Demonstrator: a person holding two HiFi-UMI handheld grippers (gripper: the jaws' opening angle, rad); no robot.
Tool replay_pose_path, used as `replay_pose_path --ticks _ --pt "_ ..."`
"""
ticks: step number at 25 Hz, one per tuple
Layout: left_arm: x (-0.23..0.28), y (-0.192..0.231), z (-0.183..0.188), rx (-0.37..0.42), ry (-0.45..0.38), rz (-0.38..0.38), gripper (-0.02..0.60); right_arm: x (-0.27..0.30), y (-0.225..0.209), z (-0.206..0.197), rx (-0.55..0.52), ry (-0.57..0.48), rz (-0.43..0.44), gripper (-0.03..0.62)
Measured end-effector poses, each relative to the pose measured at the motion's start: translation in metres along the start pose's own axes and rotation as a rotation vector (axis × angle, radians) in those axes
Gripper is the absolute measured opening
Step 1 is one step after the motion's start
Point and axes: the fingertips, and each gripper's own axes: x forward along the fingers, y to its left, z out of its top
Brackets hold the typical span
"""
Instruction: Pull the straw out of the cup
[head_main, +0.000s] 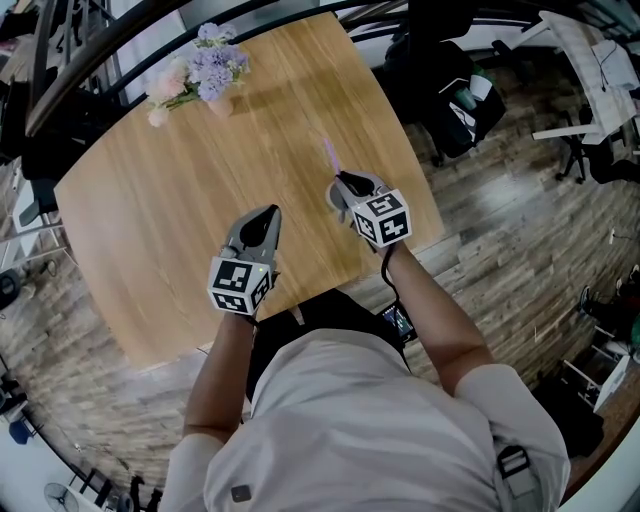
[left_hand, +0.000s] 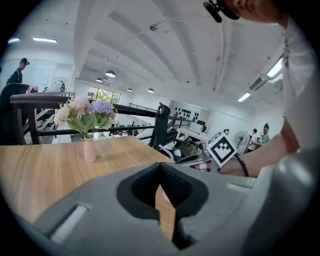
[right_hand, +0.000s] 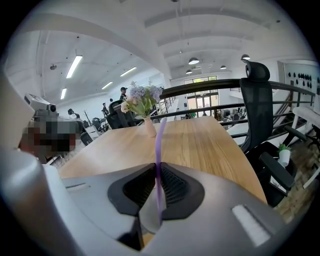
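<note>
A thin purple straw (right_hand: 159, 145) stands upright between the pads of my right gripper (right_hand: 157, 167), which is shut on it. Its top end rises above the jaws. In the head view the straw (head_main: 330, 152) pokes out past the right gripper (head_main: 343, 180) near the table's right edge. A pale shape under those jaws may be the cup (right_hand: 149, 215); most of it is hidden. My left gripper (head_main: 270, 212) hovers over the wooden table (head_main: 160, 200) to the left, jaws shut with nothing in them. From the left gripper view (left_hand: 161, 167) the straw (left_hand: 166, 151) shows at the right.
A small pink vase of flowers (head_main: 200, 75) stands at the far side of the table. A black office chair (head_main: 450, 90) sits beyond the table's right edge, and a dark railing (right_hand: 210, 85) runs behind it. The person's body is close to the near edge.
</note>
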Motion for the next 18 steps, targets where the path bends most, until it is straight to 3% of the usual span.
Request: replay_pose_path --ticks 8,18 --pt "-0.024 0.003 0.006 0.013 -0.028 -0.008 0.005 -0.026 0.013 0.022 -0.013 -0.079 -0.055 0.04" --pt "-0.062 -0.01 0.029 0.074 -0.078 -0.091 0.005 -0.076 0.042 0.069 -0.029 -0.212 -0.144 0.04"
